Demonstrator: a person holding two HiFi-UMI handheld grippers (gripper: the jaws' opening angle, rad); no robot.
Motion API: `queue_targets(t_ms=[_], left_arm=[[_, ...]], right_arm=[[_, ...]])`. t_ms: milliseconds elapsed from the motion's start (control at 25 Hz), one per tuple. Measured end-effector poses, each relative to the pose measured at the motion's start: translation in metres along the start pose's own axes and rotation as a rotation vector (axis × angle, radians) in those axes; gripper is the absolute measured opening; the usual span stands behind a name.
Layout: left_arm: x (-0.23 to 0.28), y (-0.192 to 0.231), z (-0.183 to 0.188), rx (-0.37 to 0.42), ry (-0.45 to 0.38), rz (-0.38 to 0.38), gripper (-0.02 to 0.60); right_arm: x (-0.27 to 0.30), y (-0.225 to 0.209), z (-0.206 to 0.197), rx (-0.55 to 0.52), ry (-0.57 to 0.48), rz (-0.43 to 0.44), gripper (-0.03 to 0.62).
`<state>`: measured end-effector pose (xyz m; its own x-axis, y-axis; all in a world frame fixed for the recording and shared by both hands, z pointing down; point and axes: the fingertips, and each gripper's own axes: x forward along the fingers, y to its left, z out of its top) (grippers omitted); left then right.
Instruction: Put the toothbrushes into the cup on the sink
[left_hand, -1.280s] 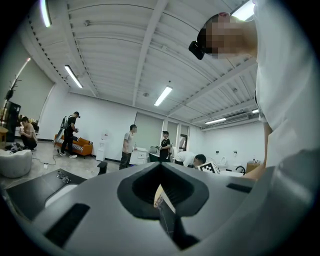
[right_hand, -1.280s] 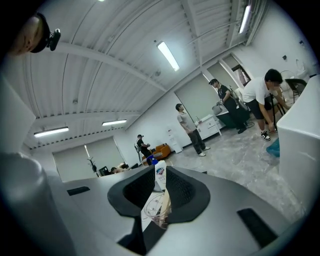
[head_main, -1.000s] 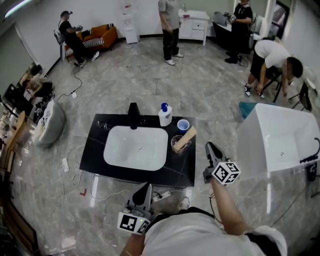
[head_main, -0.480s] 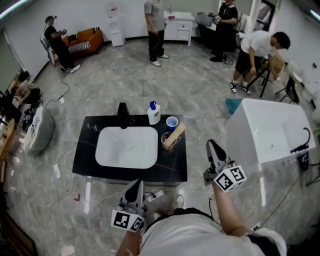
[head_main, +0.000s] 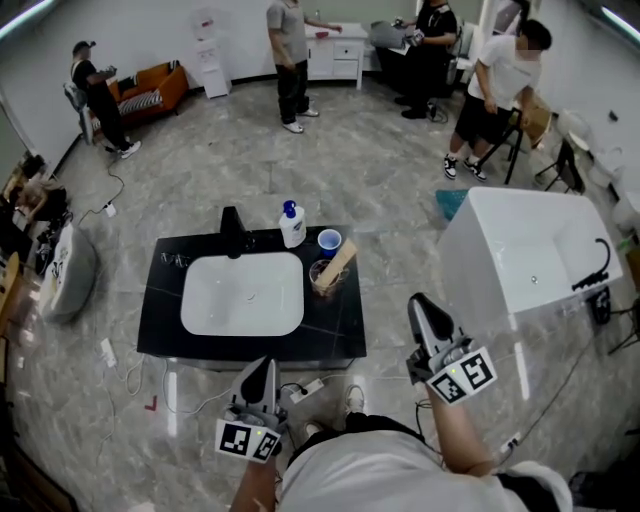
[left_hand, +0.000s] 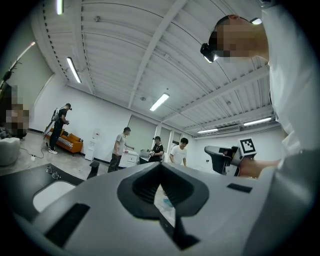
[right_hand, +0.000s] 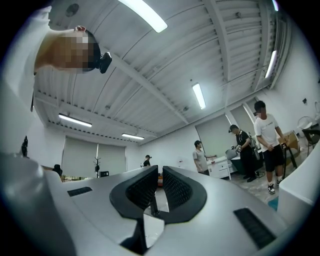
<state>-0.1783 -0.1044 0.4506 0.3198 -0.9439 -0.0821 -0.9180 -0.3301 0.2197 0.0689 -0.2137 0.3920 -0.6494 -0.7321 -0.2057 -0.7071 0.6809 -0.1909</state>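
Note:
A black counter (head_main: 160, 320) with a white basin (head_main: 243, 295) stands on the floor ahead of me. On its right part stand a blue cup (head_main: 329, 241) and a clear cup (head_main: 322, 275) with a tan, flat object (head_main: 336, 265) leaning out of it. No separate toothbrush can be made out. My left gripper (head_main: 262, 362) hangs shut and empty below the counter's front edge. My right gripper (head_main: 418, 300) is shut and empty, to the right of the counter. Both gripper views point up at the ceiling, with the left gripper (left_hand: 160, 166) and right gripper (right_hand: 160, 171) holding nothing.
A black faucet (head_main: 231, 232) and a white soap bottle (head_main: 291, 225) stand behind the basin. A white bathtub (head_main: 520, 255) is to the right. A power strip (head_main: 310, 386) and cables lie on the floor under the counter. Several people stand at the far side of the room.
The counter has drifted left and slightly up in the head view as the head turned. Both grippers stay low near my body, the right one a little lower.

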Motion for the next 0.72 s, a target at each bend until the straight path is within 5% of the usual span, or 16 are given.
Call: queue_targets(t_ms=[720], left_arm=[[-0.016, -0.014, -0.010, -0.030, 0.019, -0.080, -0.002]], right_arm=[[-0.037, 0.030, 0.001, -0.045, 0.022, -0.038, 0.052]])
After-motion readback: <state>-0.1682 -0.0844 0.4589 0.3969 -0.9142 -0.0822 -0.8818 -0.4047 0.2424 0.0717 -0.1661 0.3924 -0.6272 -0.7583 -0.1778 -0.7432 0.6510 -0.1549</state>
